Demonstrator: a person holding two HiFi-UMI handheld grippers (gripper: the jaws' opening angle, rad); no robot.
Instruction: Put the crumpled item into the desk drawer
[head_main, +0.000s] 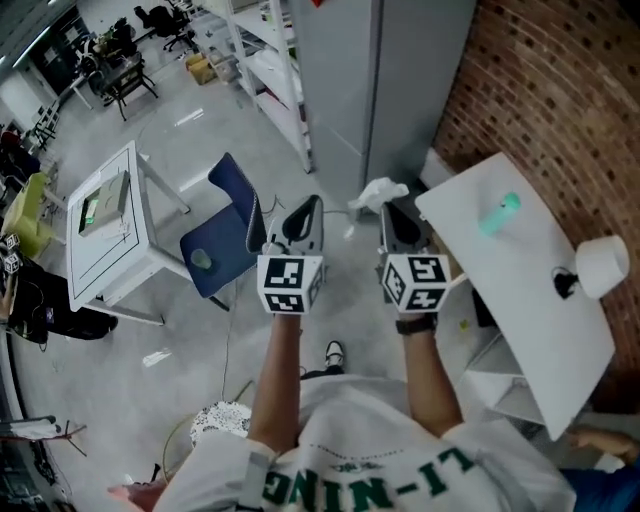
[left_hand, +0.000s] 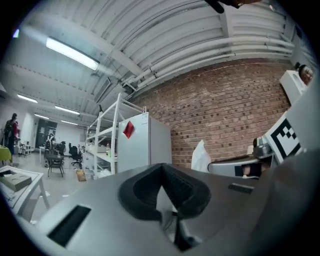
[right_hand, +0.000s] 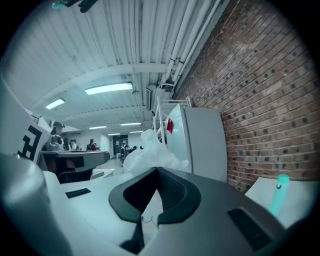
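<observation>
The crumpled item (head_main: 380, 191) is a white, bag-like wad pinched at the tip of my right gripper (head_main: 392, 206), which is shut on it and held level above the floor. In the right gripper view the wad (right_hand: 150, 152) bulges up just past the closed pads. My left gripper (head_main: 308, 205) is alongside to the left, its jaws closed with nothing between them. From the left gripper view the wad (left_hand: 201, 156) shows to the right. The white desk (head_main: 530, 320) stands to the right, with a drawer unit (head_main: 500, 385) partly visible beneath its near edge.
On the desk are a teal bottle (head_main: 500, 213) and a white lamp-like object (head_main: 602, 265). A brick wall (head_main: 560, 90) and a grey cabinet (head_main: 360, 70) lie ahead. A blue chair (head_main: 225, 240) and a white table (head_main: 105, 225) stand to the left.
</observation>
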